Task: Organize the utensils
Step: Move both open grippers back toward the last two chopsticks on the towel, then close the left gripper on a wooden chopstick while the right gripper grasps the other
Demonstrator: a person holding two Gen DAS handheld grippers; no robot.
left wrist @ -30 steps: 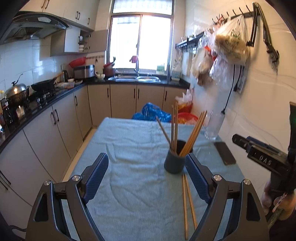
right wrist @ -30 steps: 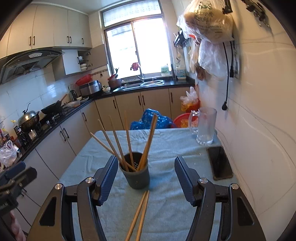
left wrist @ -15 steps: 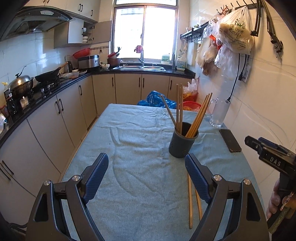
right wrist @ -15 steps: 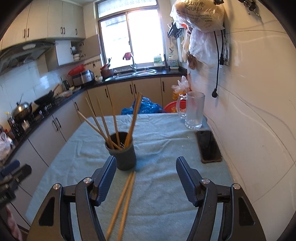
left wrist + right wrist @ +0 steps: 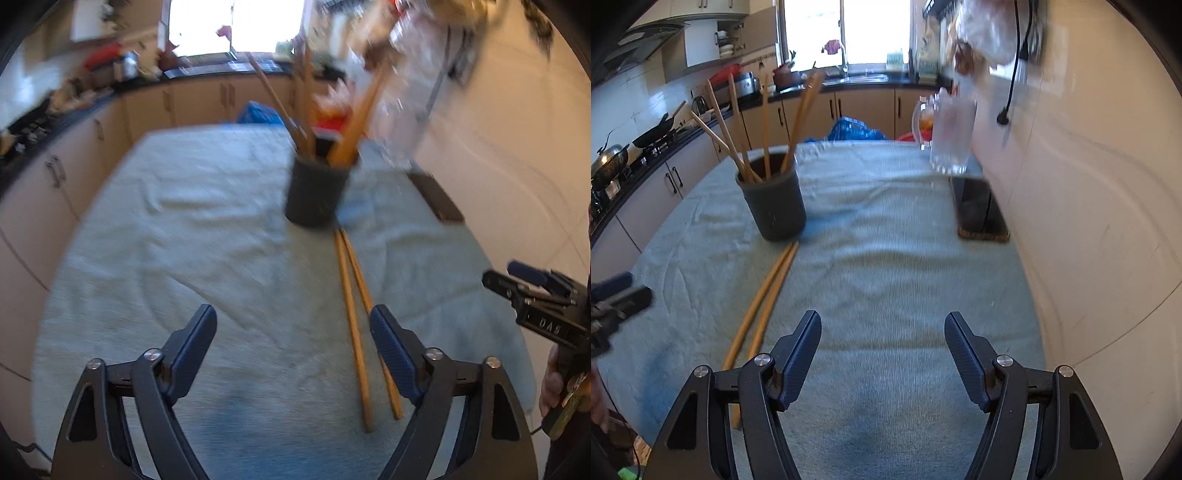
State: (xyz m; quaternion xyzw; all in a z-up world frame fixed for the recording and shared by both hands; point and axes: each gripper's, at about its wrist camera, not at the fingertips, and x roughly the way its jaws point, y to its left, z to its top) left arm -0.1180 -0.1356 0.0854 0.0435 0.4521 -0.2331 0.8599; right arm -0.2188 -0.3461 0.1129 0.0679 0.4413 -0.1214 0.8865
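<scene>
Both the left gripper (image 5: 291,334) and the right gripper (image 5: 882,341) are open and empty, probably because 2 loose chopsticks (image 5: 354,325) lie just before the cup (image 5: 317,192), waiting to join the others.

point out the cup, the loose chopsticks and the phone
cup (image 5: 777,206), right wrist view, front wall
loose chopsticks (image 5: 768,295), right wrist view, middle of the pair
phone (image 5: 979,208), right wrist view, screen
</scene>
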